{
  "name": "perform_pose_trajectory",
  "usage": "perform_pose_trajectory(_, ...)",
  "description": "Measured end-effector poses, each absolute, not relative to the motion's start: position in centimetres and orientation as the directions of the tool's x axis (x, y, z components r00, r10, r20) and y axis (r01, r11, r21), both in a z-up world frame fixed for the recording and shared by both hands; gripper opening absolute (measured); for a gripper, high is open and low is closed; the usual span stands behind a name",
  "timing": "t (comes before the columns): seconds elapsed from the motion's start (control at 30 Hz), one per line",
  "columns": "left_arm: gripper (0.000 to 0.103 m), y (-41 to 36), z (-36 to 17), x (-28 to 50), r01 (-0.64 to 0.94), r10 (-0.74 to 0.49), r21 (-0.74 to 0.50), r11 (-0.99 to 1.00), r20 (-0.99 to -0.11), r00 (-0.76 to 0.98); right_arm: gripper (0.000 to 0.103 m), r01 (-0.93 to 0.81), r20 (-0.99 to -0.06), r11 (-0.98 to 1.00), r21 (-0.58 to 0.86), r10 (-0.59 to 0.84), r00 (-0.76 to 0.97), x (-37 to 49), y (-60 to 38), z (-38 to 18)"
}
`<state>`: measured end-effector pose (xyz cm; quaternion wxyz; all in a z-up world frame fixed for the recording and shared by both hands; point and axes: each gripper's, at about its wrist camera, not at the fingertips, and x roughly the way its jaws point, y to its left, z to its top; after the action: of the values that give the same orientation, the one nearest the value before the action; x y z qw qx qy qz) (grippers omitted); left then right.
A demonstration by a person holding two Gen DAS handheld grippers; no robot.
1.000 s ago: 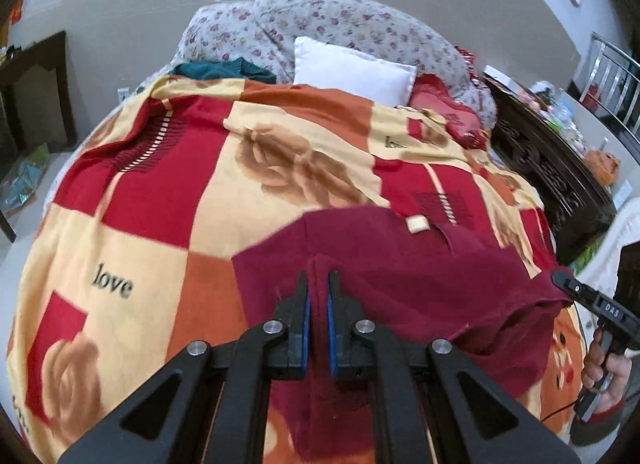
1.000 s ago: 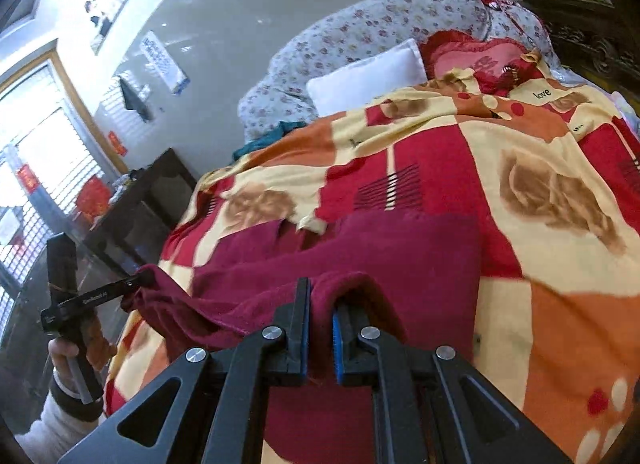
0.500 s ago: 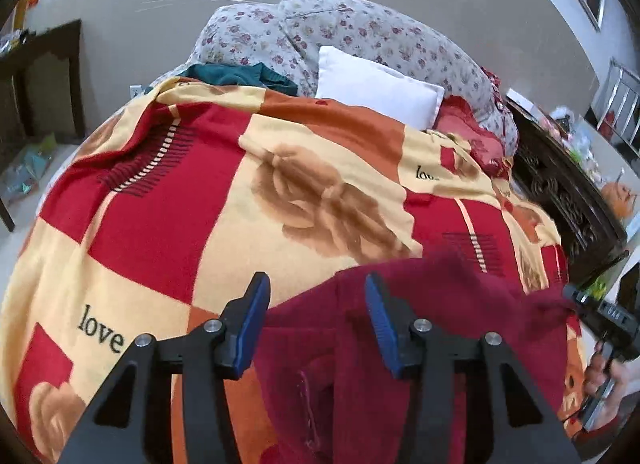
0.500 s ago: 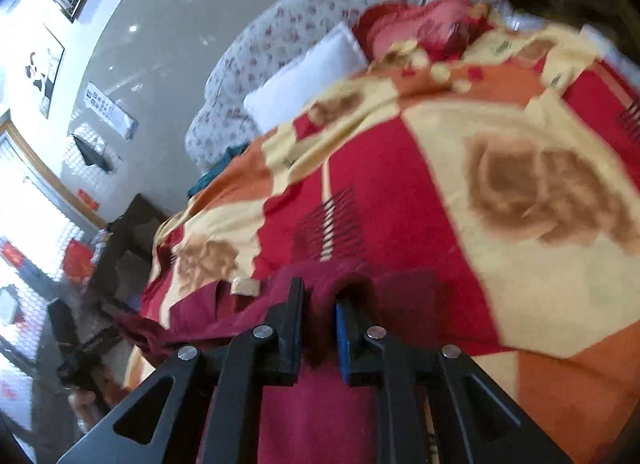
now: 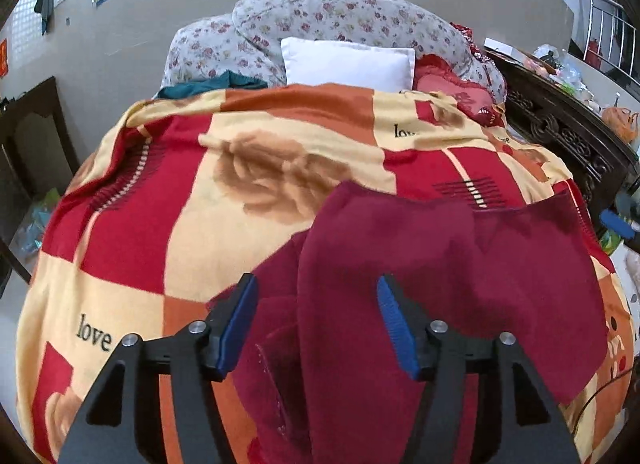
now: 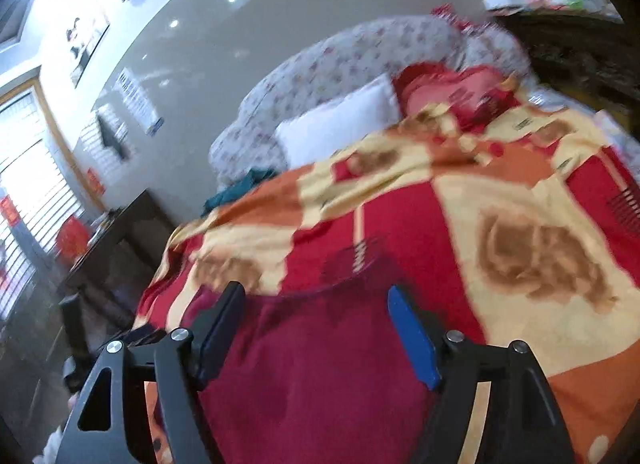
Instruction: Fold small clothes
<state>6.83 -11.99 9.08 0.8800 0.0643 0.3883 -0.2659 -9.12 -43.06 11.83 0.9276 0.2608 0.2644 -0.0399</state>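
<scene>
A dark red garment [image 5: 420, 272] lies folded over on the patterned red, yellow and orange blanket [image 5: 168, 216] on the bed. My left gripper [image 5: 316, 316] is open and empty, just above the garment's near left part. In the right wrist view the same garment [image 6: 320, 364] lies under my right gripper [image 6: 316, 328], which is open and empty. That view is blurred. The right gripper's blue pad [image 5: 616, 220] shows at the right edge of the left wrist view.
A white pillow [image 5: 348, 60], a flowered bolster [image 5: 340, 20], a teal cloth [image 5: 216, 84] and a red cushion [image 5: 448, 80] lie at the bed's head. A dark carved cabinet [image 5: 560, 128] stands on the right, dark furniture [image 5: 28, 136] on the left.
Both grippers let go of the red garment: the left opened first, the right just now. The garment's near edge has been folded forward and now lies flat on itself.
</scene>
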Motion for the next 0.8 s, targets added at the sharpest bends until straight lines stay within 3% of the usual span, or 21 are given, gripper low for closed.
perform_pose_trajectory(0.17,0.060,-11.8,7.7,7.5,0.513,-0.447,-0.152,0.845,-0.727,0.521,0.079,0.167,-0.561,0.882,0.440,0.125,0.818,-7.7,-39.6,9.6)
perform_pose_trajectory(0.23,0.045,-12.4,7.5,7.4,0.524,-0.436,-0.122,0.843,-0.725,0.532,0.079,0.152,-0.559,0.875,0.459,0.152,0.815,-7.5,-39.0,9.1)
perform_pose_trajectory(0.27,0.024,-12.8,7.1,7.5,0.534,-0.426,-0.108,0.838,-0.740,0.520,0.079,0.146,-0.558,0.870,0.471,0.165,0.813,-7.4,-38.9,8.8)
perform_pose_trajectory(0.3,0.012,-13.1,6.7,7.7,0.534,-0.417,-0.105,0.839,-0.754,0.507,0.079,0.142,-0.558,0.867,0.477,0.173,0.811,-7.4,-38.8,8.6)
perform_pose_trajectory(0.6,0.006,-9.7,7.8,7.3,0.495,-0.429,-0.143,0.857,-0.730,0.533,0.079,0.174,-0.573,0.865,0.470,0.149,0.806,-8.0,-39.2,8.1)
perform_pose_trajectory(0.8,0.008,-9.3,6.2,8.3,0.450,-0.380,-0.135,0.883,-0.767,0.516,0.084,0.264,-0.606,0.880,0.396,0.034,0.795,-6.7,-40.5,8.1)
